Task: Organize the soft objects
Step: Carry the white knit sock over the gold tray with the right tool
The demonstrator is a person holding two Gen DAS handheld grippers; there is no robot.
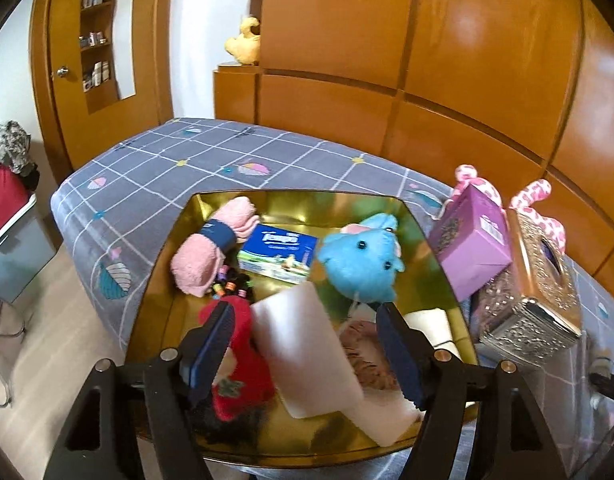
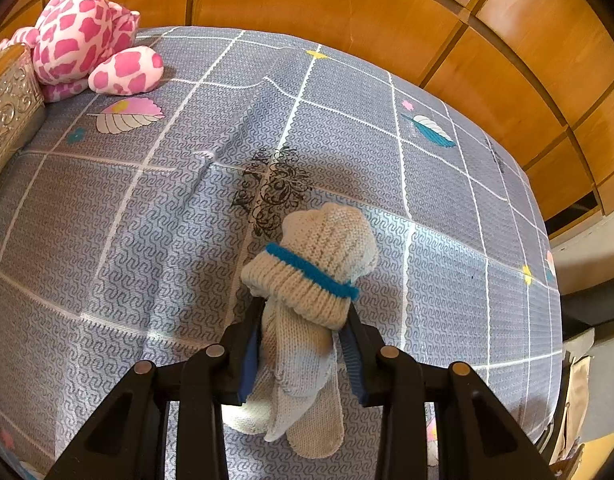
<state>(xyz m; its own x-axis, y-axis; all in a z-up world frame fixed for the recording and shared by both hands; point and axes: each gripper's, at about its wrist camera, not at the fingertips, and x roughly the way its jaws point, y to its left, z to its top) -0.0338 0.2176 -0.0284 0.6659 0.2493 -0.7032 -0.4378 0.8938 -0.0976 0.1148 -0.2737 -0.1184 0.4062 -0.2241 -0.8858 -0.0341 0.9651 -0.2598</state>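
On the grey grid-patterned bed sheet (image 2: 147,208), the right gripper (image 2: 303,340) is closing its jaws around a rolled pair of cream knitted socks with a blue cuff stripe (image 2: 311,276). The blue pads are pressing the bundle just below the folded cuff, and the loose toes are hanging beneath the jaws. Judging by the knit, the bundle is light, soft and compressible, not fragile, and unlikely to slip. The folded cuff is probably the firmest place to grip, since the loose ends could slide free.

The left gripper (image 1: 307,344) is hovering with its jaws apart and empty over a gold metal tray (image 1: 427,216). The tray is holding a rolled pink towel with a navy band (image 1: 211,248), a blue plush toy (image 1: 363,260), a blue tissue pack (image 1: 279,252), a red fuzzy sock (image 1: 243,364) and a white flat pad (image 1: 307,344).

The sheet is wrinkling and yielding, so it is giving little support. A pink spotted plush animal (image 2: 87,36) is lying near an embossed silver tissue box (image 1: 535,296). Wooden wall panels (image 2: 347,4) are enclosing the bed.
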